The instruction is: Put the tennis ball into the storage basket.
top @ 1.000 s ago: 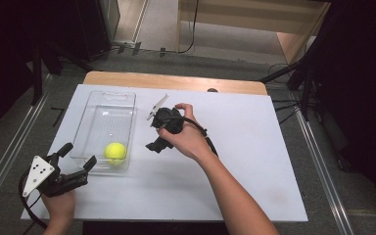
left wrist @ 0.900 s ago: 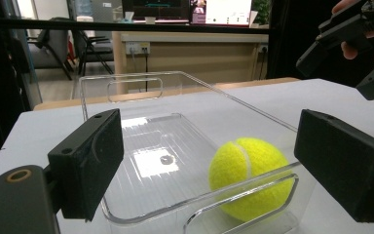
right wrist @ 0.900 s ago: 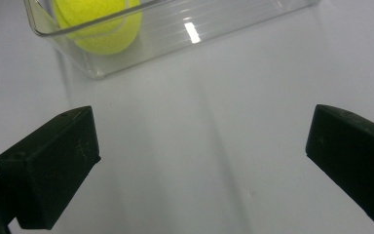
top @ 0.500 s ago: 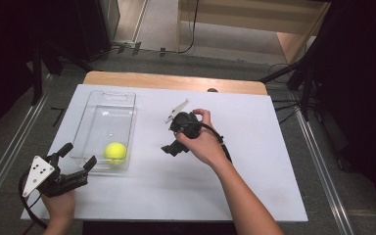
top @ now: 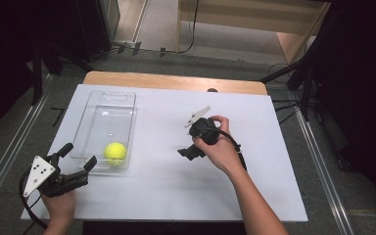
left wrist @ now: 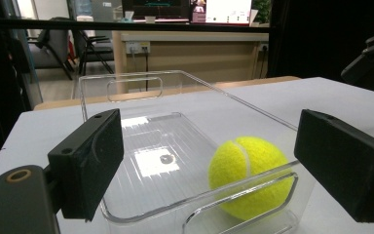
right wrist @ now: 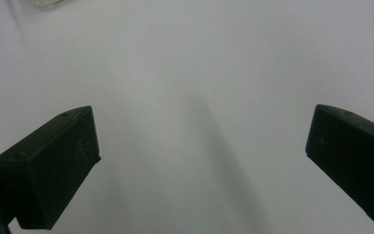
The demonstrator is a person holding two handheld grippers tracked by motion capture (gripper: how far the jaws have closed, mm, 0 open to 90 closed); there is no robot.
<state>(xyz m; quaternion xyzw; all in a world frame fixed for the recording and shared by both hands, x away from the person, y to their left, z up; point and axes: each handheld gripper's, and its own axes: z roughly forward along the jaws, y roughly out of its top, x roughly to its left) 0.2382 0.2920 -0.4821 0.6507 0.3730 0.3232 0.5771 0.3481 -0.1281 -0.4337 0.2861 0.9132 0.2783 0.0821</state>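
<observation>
1. The left hand-held gripper (top: pixel 73 164) hovers at the near end of a clear plastic bin (top: pixel 127 98), jaws spread wide and empty, with a yellow tennis ball (top: pixel 115 152) just ahead of them inside the bin.
2. In the left gripper view, the ball (left wrist: pixel 251 175) sits between the two jaws but beyond the bin's near wall (left wrist: pixel 199 197), touching neither.
3. The right hand-held gripper (top: pixel 188 152) hangs over bare white counter (top: pixel 284 161), well to the right of the bin, jaws wide apart and holding nothing.
4. If the ball is the target, the left hand-held gripper would likely do best to rise over the wall, drop straight down, centre the ball and close gently, since a round ball may roll.
5. Count: one ball, one bin, two hand-held grippers.
</observation>
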